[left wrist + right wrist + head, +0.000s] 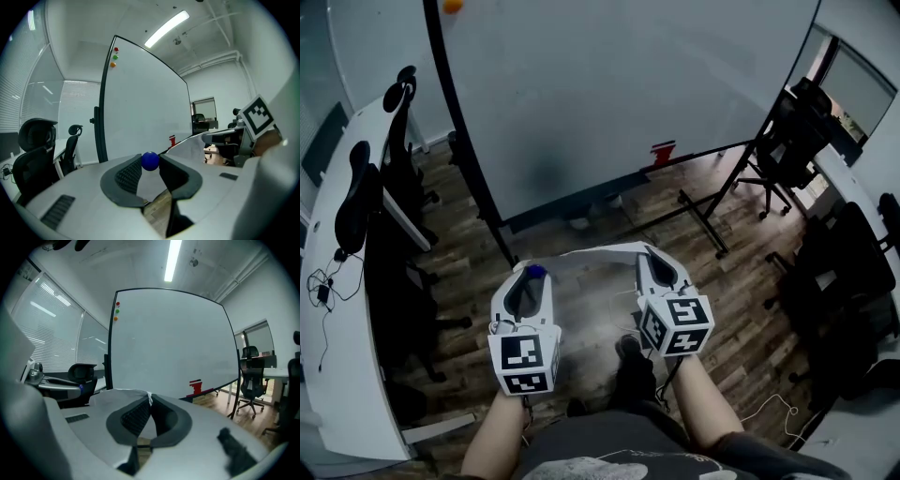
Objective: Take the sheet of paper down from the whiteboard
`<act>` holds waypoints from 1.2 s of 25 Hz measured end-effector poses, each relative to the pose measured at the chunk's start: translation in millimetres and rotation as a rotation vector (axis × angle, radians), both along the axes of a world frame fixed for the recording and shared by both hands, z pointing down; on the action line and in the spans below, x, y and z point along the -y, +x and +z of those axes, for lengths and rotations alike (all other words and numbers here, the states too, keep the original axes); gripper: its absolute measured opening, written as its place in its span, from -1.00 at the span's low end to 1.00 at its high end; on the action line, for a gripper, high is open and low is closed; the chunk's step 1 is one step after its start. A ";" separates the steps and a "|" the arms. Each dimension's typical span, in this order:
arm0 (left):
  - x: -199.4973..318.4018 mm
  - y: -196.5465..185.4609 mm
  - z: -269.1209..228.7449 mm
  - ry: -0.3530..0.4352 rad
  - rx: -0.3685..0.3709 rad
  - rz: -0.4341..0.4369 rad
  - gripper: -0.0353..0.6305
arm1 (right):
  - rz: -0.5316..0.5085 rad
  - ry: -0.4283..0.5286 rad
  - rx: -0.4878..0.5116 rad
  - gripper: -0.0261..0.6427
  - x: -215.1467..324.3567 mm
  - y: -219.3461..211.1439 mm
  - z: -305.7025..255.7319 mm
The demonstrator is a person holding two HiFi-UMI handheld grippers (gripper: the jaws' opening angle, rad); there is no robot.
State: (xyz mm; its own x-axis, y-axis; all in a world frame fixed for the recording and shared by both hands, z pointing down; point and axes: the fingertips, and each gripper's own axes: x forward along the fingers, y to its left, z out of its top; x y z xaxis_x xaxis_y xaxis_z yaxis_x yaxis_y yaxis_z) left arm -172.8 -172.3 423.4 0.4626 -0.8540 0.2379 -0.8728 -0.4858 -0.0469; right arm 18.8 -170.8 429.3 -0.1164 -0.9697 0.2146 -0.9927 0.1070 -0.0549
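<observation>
Sheet of paper (600,251) off the whiteboard (609,103), hanging low in front of it over the wood floor (741,281). One edge clamped between the fully closed jaws of the right gripper (149,399). Left gripper (150,165) closed on a blue magnet ball (150,161) at its jaw tips, just beside the sheet's other end.

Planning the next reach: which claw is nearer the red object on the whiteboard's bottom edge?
Right. In the head view the right claw lies below the red object; the left claw lies farther down-left.
</observation>
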 end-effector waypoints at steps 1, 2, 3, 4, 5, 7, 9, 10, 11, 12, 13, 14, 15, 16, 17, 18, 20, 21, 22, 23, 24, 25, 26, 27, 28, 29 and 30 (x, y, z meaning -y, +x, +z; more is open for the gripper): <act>-6.6 -3.6 0.7 -0.002 -0.001 0.011 -0.53 | 0.007 -0.006 -0.008 -0.86 -9.3 -3.9 1.6; -12.5 -6.3 1.4 -0.004 -0.003 0.023 -0.53 | 0.015 -0.012 -0.015 -0.86 -18.0 -6.7 3.4; -17.7 -8.6 2.2 -0.006 -0.005 0.034 -0.53 | 0.024 -0.019 -0.019 -0.86 -25.9 -8.6 5.3; -22.1 -10.8 3.1 -0.008 -0.005 0.043 -0.53 | 0.033 -0.027 -0.020 -0.86 -32.9 -10.1 7.4; -25.9 -13.2 4.3 -0.011 -0.006 0.050 -0.53 | 0.041 -0.035 -0.020 -0.86 -39.2 -11.0 9.3; -32.2 -17.4 6.9 -0.020 -0.009 0.057 -0.53 | 0.056 -0.048 -0.027 -0.86 -50.0 -10.8 11.5; -37.5 -19.0 9.3 -0.028 -0.012 0.062 -0.53 | 0.065 -0.056 -0.038 -0.86 -58.0 -8.5 11.4; -39.8 -18.7 10.1 -0.030 -0.011 0.064 -0.53 | 0.065 -0.059 -0.045 -0.86 -60.6 -7.3 11.3; -42.2 -18.0 10.9 -0.032 -0.009 0.065 -0.53 | 0.064 -0.062 -0.051 -0.86 -62.6 -5.9 11.5; -44.7 -16.8 11.8 -0.033 -0.006 0.066 -0.53 | 0.063 -0.064 -0.055 -0.86 -64.2 -4.2 11.9; -47.1 -15.4 12.7 -0.035 -0.003 0.066 -0.53 | 0.065 -0.065 -0.056 -0.86 -65.4 -2.3 12.5; -49.6 -14.2 13.6 -0.037 0.000 0.065 -0.53 | 0.065 -0.066 -0.054 -0.86 -66.2 -0.7 13.2; -52.1 -13.3 14.1 -0.039 0.002 0.062 -0.53 | 0.064 -0.067 -0.051 -0.86 -66.9 0.4 13.9; -54.8 -12.5 14.2 -0.040 0.005 0.059 -0.53 | 0.061 -0.067 -0.050 -0.86 -67.6 1.4 14.7; -57.8 -11.7 14.0 -0.040 0.009 0.054 -0.53 | 0.055 -0.068 -0.050 -0.86 -68.7 2.5 15.6; -61.3 -11.2 14.0 -0.039 0.012 0.048 -0.53 | 0.049 -0.069 -0.049 -0.86 -70.6 3.8 16.9; -70.6 -10.4 15.3 -0.045 0.018 0.033 -0.53 | 0.040 -0.074 -0.043 -0.86 -77.7 6.6 19.7; -76.7 -9.4 16.4 -0.050 0.021 0.025 -0.53 | 0.035 -0.077 -0.037 -0.86 -82.7 8.4 20.4; -84.0 -7.3 17.2 -0.055 0.024 0.018 -0.53 | 0.029 -0.079 -0.031 -0.86 -88.4 11.0 20.0; -92.7 -3.9 17.3 -0.058 0.029 0.012 -0.53 | 0.025 -0.078 -0.025 -0.86 -95.0 14.6 18.8; -102.5 0.4 16.7 -0.059 0.035 0.008 -0.53 | 0.021 -0.075 -0.018 -0.86 -102.5 18.9 17.0; -112.6 5.5 15.6 -0.058 0.041 0.004 -0.53 | 0.017 -0.072 -0.013 -0.86 -110.7 23.7 15.3; -122.3 10.8 13.8 -0.058 0.044 0.001 -0.53 | 0.014 -0.068 -0.008 -0.86 -118.9 28.5 13.7; -131.0 16.1 11.2 -0.056 0.044 -0.002 -0.53 | 0.009 -0.066 -0.006 -0.86 -126.5 32.8 12.2; -138.8 21.2 8.4 -0.053 0.043 -0.005 -0.53 | 0.002 -0.064 -0.004 -0.86 -133.6 36.6 10.7; -145.8 25.9 5.8 -0.048 0.042 -0.008 -0.53 | -0.005 -0.061 -0.003 -0.86 -140.1 40.1 9.2; -152.4 30.5 3.4 -0.043 0.042 -0.010 -0.53 | -0.013 -0.058 -0.002 -0.86 -146.2 43.4 7.7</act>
State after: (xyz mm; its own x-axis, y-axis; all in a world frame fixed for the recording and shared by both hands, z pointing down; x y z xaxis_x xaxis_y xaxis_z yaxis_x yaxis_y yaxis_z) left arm -142.3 -19.9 426.9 0.4426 -0.8473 0.2935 -0.8755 -0.4791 -0.0631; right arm 62.2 -24.6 437.0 -0.1284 -0.9541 0.2706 -0.9914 0.1167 -0.0590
